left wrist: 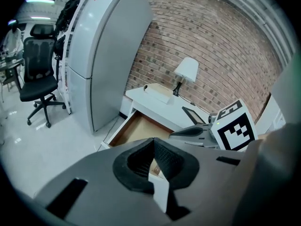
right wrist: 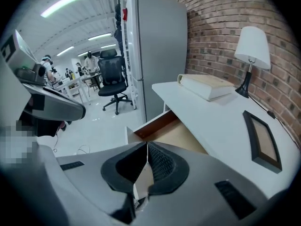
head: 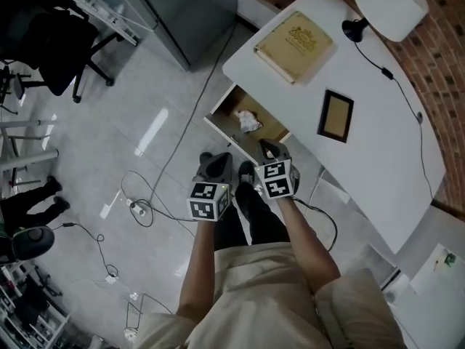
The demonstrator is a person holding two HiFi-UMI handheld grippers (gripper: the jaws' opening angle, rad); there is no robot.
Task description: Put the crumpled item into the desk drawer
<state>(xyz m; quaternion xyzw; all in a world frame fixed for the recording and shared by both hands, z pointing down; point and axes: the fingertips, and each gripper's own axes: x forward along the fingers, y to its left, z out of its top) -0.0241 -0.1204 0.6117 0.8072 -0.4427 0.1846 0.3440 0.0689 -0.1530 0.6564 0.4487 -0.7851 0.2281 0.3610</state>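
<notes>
Crumpled item: a ball of crumpled paper point(head: 248, 121) lies inside the drawer point(head: 220, 125), on its wooden floor toward the end nearest the table point(head: 363, 147); nothing touches it

Drawer: pulled well out from under the table edge and open to the room; the left gripper view shows its brown inside point(left wrist: 134, 128) and the right gripper view shows its front corner and floor point(right wrist: 175, 132)

Left claw: the left claw point(head: 216, 163) is held in front of the person's body, over the floor and short of the drawer front; its own view shows the left claw point(left wrist: 153, 143) with the two black pads brought together at their tips and nothing between them

Right claw: the right claw point(head: 270, 150) sits just beside the left one, near the drawer's front corner; in its own view the right claw point(right wrist: 146, 147) is likewise closed tip to tip and empty

Done so far: judging by where things lie, the main step looks finished; the paper is in the drawer and neither claw carries anything

Left to do: the task sentence asks for nothing more; if the drawer is meant to be pushed home, that is not yet done, since it stands open

Table top: a book point(head: 293, 46), a picture frame point(head: 336, 115) and a lamp point(head: 390, 6) rest there, well apart from the drawer; none seems to be part of the job
</notes>
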